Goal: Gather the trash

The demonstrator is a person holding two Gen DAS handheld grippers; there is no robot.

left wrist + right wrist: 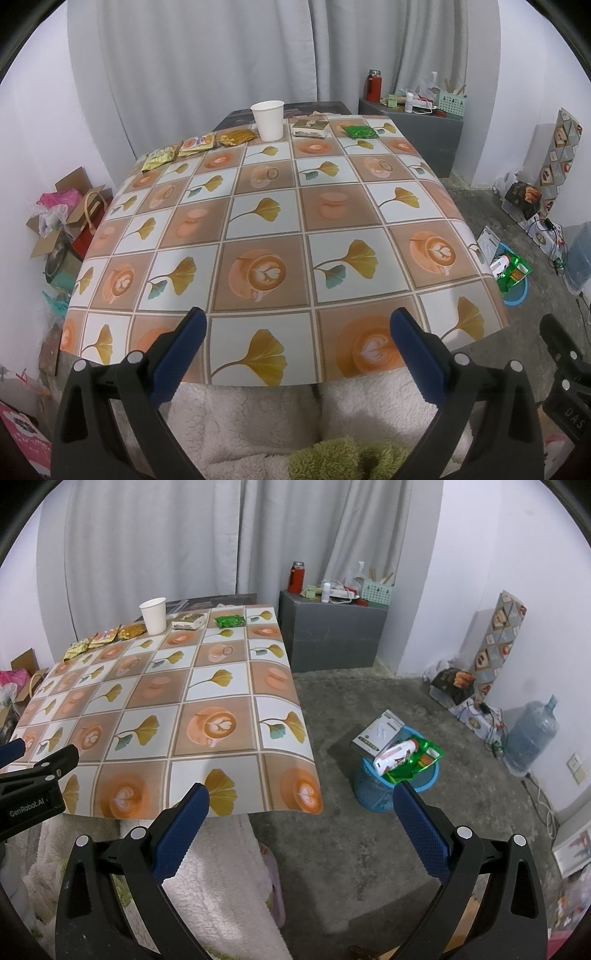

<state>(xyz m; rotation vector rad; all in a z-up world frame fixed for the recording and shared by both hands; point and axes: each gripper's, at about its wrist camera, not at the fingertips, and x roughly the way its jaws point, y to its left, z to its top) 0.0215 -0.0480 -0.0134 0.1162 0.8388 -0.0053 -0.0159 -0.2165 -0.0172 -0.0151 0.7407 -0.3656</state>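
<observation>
Along the far edge of the patterned table (pixel 258 221) lie several pieces of trash: a white paper cup (pixel 268 120), a small box (pixel 310 128), a green wrapper (pixel 359 131), a gold wrapper (pixel 236 137), an orange-yellow packet (pixel 197 144) and a yellow-green packet (pixel 159 158). The blue bin (pixel 391 775) stands on the floor right of the table, holding a box, a white bottle and green wrappers. My left gripper (pixel 297 325) hangs open over the near table edge, empty. My right gripper (pixel 301 801) is open and empty, between the table corner and the bin.
A grey cabinet (pixel 332 635) with a red flask and clutter stands behind the table. Cardboard boxes and bags (pixel 62 225) crowd the floor at left. A water jug (pixel 532 734), cables and boxes line the right wall. White fleece clothing (pixel 280 417) lies below the grippers.
</observation>
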